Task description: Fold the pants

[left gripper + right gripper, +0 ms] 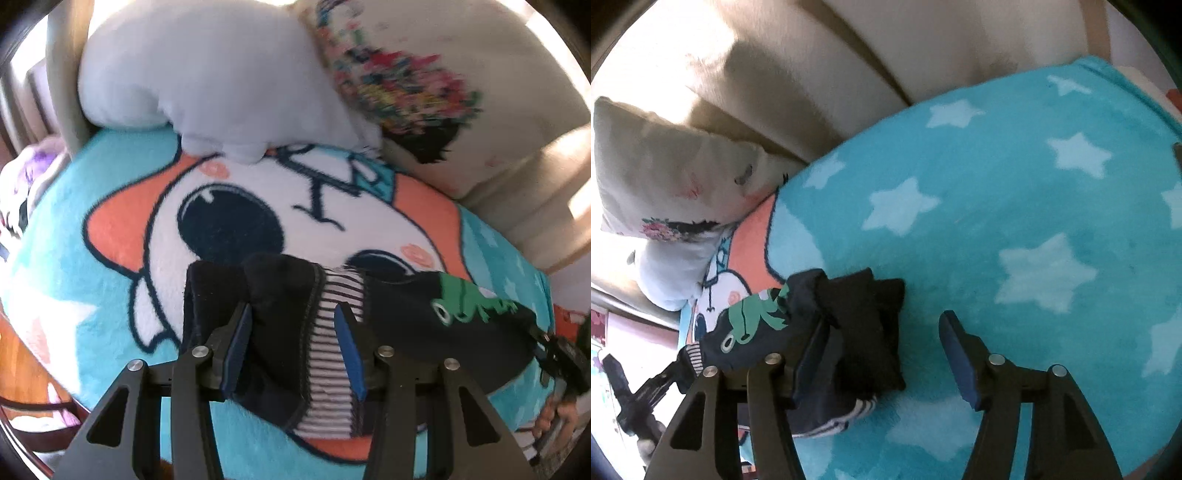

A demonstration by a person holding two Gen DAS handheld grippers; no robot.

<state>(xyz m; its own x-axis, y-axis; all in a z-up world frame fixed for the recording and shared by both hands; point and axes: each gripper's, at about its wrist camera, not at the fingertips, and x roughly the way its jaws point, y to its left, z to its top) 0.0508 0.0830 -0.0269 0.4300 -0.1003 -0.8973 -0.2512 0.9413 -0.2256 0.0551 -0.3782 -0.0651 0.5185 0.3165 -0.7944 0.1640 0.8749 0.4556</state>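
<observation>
Your small dark navy pants with the green frog print and striped lining (402, 317) are bunched in a lump on the fuzzy turquoise cartoon blanket with pale stars (1015, 206), which is spread over the beige couch (849, 62). Your left tool (293, 321) sits right over the folded stripey end with cloth between its blue pads, though the pads look spread and I can't tell if they're really biting. Your right tool (882, 343) is spread wide, its left finger (812, 354) lying on the dark bundle, its right one over bare blanket.
</observation>
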